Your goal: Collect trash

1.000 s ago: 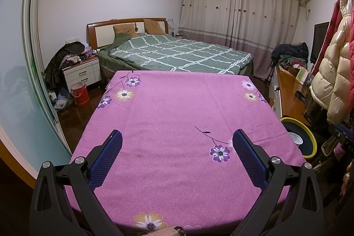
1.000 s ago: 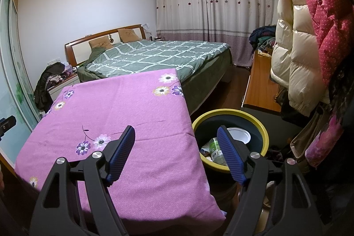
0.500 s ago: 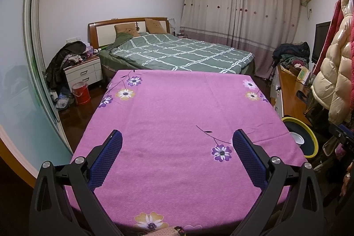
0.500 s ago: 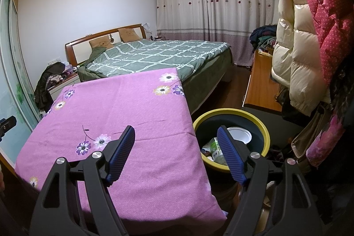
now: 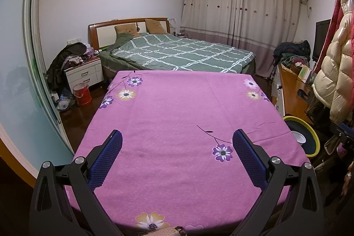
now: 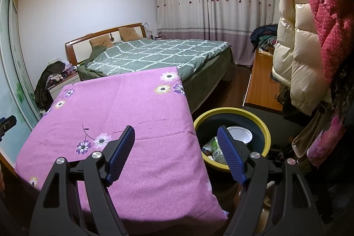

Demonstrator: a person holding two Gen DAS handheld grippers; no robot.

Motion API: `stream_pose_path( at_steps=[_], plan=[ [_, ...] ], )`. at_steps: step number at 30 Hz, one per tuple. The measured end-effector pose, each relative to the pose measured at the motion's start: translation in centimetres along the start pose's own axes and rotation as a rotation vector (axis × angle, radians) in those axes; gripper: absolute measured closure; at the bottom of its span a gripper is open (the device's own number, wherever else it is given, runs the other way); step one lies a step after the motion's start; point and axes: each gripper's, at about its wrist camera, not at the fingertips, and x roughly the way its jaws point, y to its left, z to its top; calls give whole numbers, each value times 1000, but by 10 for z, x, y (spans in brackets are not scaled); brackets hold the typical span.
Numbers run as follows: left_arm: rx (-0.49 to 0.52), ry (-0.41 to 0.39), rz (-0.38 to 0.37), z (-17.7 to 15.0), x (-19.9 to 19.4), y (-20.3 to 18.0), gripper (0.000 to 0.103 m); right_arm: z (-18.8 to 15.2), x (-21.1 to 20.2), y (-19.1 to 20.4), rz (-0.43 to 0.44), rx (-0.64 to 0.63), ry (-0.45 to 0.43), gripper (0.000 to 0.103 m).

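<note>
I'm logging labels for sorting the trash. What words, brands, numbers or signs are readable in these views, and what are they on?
Nothing here can be read.
Green-and-white container in the yellow-rimmed bin: has printing, too blurred to read.
Red bucket by the nightstand: pale markings, too small to read.
Green box on the wooden desk: print illegible.

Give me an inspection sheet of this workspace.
Surface: purple flowered cloth covering the table, bare of trash.
Job's things: yellow-rimmed dark bin beside the table holds a white paper bowl and a green-labelled container.
Clutter: clothes pile on the white nightstand; red bucket on the floor.
Grippers: left gripper, right gripper, jaws open, empty.
Cables: nothing seen.
Surroundings: green checked bed, hanging cream puffer jacket.
</note>
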Motion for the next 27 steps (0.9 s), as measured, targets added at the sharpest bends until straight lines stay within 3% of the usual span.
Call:
stream_pose_path(
  at_steps=[20,23,25,27],
  plan=[
    [-3,24,-32,11,19,7,5,7,16,4,26,-9,21,28],
    [-10,45,3,25,48,15,5,20,43,15,72,-30,40,20],
    [-8,64,50,33,82,24,5,28,68,25,90,-46,61,16],
    [1,86,86,39,123,33,5,34,97,36,121,-47,100,6]
  ],
)
